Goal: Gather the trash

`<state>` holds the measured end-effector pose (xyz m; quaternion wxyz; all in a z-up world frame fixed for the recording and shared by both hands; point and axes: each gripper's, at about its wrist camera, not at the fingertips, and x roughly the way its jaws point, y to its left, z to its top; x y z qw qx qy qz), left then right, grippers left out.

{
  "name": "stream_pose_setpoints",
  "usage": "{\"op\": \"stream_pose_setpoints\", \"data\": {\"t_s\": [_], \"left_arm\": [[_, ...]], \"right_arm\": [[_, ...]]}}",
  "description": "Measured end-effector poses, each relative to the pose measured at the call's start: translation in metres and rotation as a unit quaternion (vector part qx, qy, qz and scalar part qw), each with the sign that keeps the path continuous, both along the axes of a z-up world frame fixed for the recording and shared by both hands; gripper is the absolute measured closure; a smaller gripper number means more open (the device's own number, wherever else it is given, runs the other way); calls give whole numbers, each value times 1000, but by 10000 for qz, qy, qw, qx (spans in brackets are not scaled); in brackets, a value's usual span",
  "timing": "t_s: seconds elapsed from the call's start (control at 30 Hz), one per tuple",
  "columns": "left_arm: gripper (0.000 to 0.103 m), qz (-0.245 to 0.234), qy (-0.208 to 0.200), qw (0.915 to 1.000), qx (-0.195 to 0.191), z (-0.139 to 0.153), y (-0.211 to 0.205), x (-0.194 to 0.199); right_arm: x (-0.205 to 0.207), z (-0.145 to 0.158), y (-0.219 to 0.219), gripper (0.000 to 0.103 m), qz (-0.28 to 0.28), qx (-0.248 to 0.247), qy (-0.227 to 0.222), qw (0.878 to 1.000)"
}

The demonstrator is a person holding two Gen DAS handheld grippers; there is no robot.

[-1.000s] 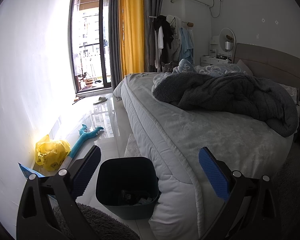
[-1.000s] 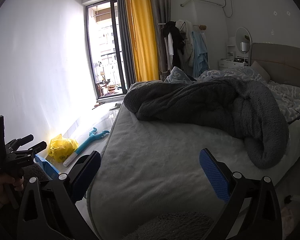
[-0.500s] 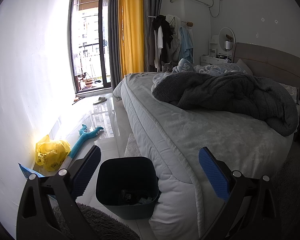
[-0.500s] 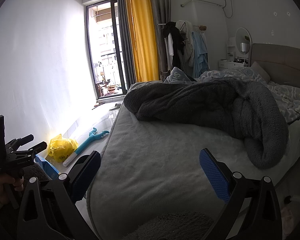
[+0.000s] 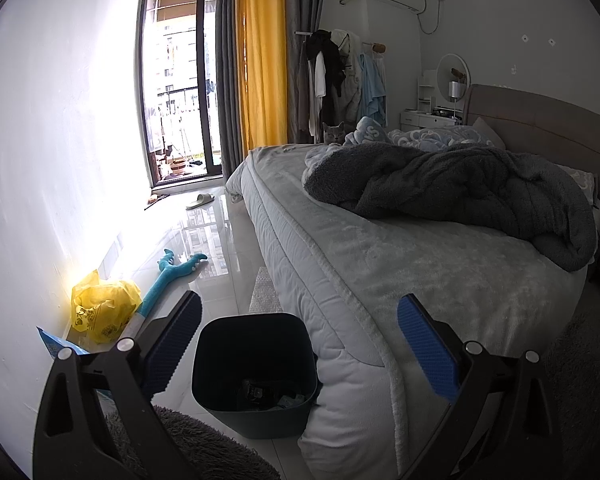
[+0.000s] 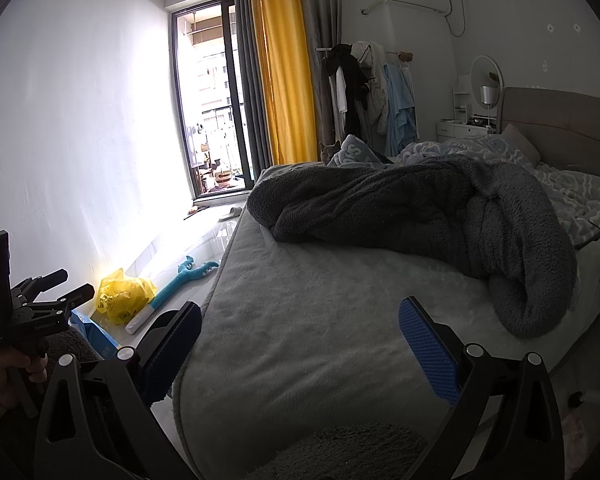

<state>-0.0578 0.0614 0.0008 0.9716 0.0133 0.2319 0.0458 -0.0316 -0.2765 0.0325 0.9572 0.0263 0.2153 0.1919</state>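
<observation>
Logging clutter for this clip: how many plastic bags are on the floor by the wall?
1. A crumpled yellow plastic bag lies against the white wall, beside the teal toy and left of the dark bin. Others may be hidden behind the bed.

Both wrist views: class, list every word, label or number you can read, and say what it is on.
No text reads clearly.
yellow bag: dark print, too blurred.
blue cushion on the bed: white letters, partly hidden, unreadable.
left tool: small white lettering on its body, too small.
</observation>
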Motion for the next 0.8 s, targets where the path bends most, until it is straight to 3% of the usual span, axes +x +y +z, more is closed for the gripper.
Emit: {"op": "stream_pose_setpoints", "data": {"t_s": [0.8], "left_arm": [[3,40,29,10000,12,-4,0,-1]], "right_arm": [[0,0,0,3,2,-10,-1,10000]]}}
